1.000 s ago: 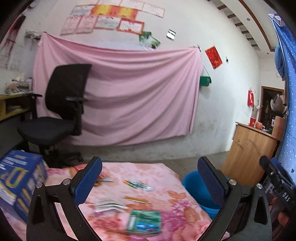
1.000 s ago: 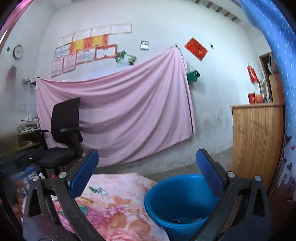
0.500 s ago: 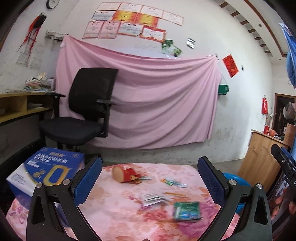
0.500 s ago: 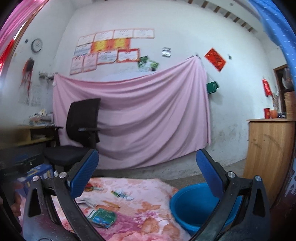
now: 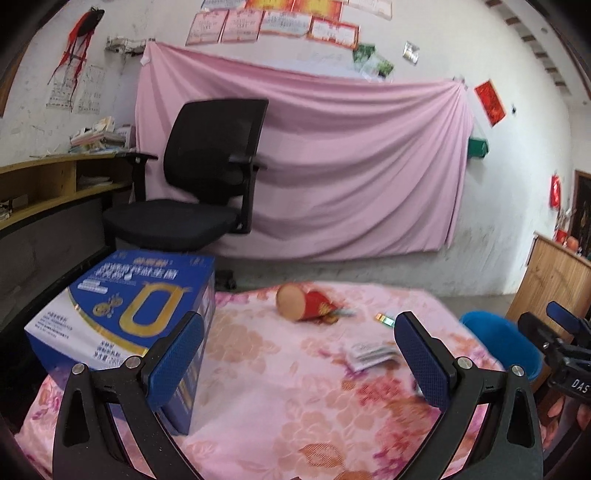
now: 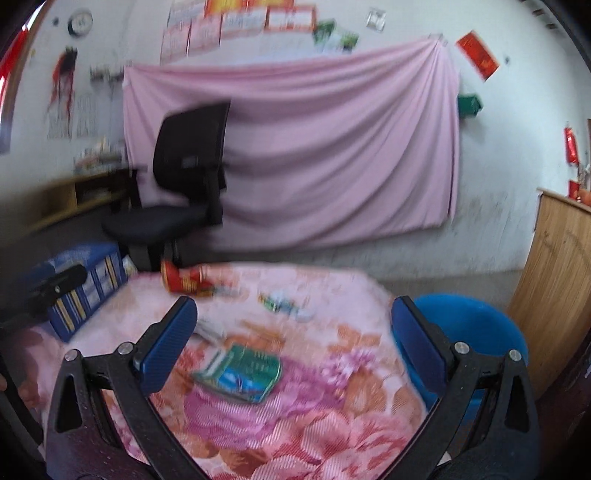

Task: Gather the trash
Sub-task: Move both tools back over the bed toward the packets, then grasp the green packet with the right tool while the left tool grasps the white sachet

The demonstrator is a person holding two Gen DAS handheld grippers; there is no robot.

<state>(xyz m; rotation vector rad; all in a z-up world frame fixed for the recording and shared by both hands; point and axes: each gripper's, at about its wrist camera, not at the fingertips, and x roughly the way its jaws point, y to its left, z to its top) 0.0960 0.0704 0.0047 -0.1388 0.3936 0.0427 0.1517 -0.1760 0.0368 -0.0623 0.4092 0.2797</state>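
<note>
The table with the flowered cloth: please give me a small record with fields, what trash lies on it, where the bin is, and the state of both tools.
surface: table with pink flowered cloth
trash seen: red cup lying on its side; green packet; white wrapper; small wrappers
other item: blue box at the left edge
bin: blue bucket, beside the right edge of the table
left tool: open, holds nothing
right tool: open, holds nothing, green packet lies ahead between its fingers

1. A lived-in home room: whitewashed walls, a pink sheet (image 5: 314, 158) hung at 12 o'clock, certificates (image 5: 280, 20) pinned above.
2. A black office chair (image 5: 199, 184) and cluttered wooden shelf (image 5: 55, 177) at 10 o'clock.
3. A floral bedspread (image 5: 277, 387) below.
</note>
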